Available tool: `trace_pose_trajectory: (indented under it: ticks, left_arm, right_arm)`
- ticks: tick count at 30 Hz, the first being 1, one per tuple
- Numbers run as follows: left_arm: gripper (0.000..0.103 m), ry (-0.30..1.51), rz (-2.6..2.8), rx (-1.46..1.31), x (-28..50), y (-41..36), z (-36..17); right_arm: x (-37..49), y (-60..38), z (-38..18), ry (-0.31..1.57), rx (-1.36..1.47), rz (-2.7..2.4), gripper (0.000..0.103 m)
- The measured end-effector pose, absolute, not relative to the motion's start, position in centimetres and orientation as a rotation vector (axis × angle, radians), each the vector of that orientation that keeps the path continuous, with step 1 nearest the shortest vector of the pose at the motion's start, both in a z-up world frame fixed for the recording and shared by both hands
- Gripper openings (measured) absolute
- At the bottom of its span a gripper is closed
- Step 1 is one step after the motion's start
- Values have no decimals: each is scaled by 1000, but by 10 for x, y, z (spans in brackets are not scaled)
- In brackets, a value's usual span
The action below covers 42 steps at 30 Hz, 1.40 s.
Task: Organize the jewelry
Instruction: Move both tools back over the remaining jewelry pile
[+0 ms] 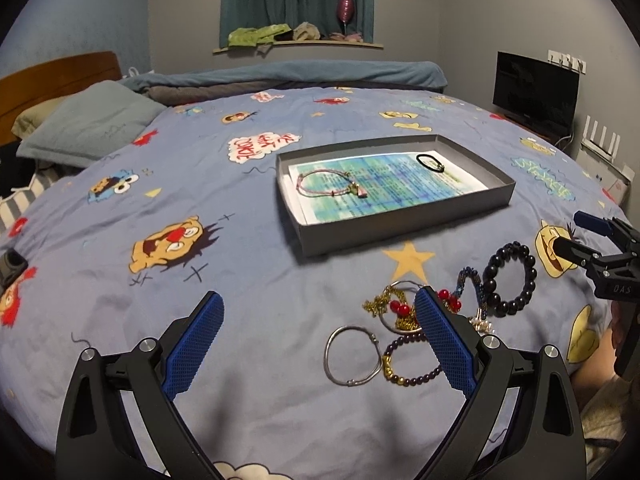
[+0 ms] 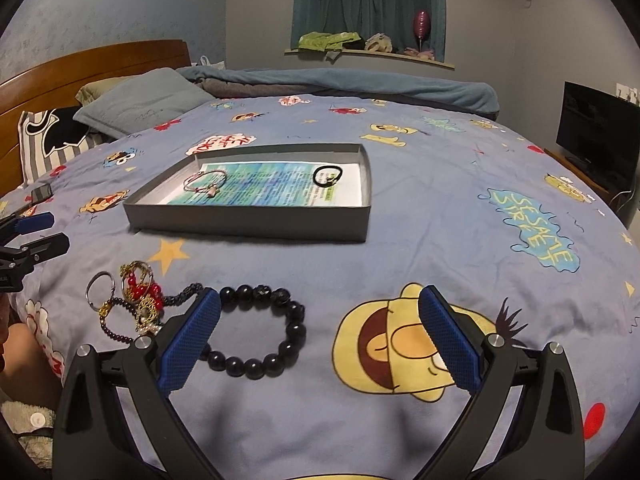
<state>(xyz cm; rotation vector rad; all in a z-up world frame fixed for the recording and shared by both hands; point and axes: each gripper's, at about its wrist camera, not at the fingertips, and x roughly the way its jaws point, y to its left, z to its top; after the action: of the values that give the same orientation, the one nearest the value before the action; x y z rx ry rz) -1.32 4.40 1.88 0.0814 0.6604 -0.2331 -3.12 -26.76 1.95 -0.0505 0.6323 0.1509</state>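
Both tongs hung low over the bed, each with its blue pads spread wide and nothing between them: the left tongs [image 1: 319, 302] above a silver bangle [image 1: 353, 356], the right tongs [image 2: 320, 298] above the cartoon-print bedspread [image 2: 440, 216], with a black bead bracelet [image 2: 262, 332] lying just inside its left pad. Left of that bracelet sat a tangled heap of jewelry [image 2: 138, 300]: red beads, a gold chain, a dark purple bead strand and a thin ring, touching and overlapping one another. Farther up the bed stood a shallow grey box [image 2: 256, 222] lined with a blue-green printed sheet. Inside it, a pink cord bracelet [image 2: 206, 182] lay toward the left end and a black band [image 2: 329, 176] toward the right end, well apart. Beyond the bed were pillows, a wooden headboard, a curtained window and a dark screen [image 2: 598, 140] at the right
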Motion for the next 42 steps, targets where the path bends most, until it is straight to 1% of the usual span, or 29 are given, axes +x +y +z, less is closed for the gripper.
trace_pose_trajectory:
  ticks: [10,22,38,42]
  left_arm:
    - [95,707,-275,80,-23,40,-4]
    - [95,780,-273,90,-15,41,-37]
    - [93,764,-239,134,-13,43,-47]
    - [89,763,-242,165,-12,40,-50]
  right_arm:
    - [-42,-254,5,658,-60,165,98]
    - [-39,-252,-9,689,-58,179,98]
    - [-38,-251,-18,708,-68,177,98]
    - [-37,-252,-19,715,-63,176,97]
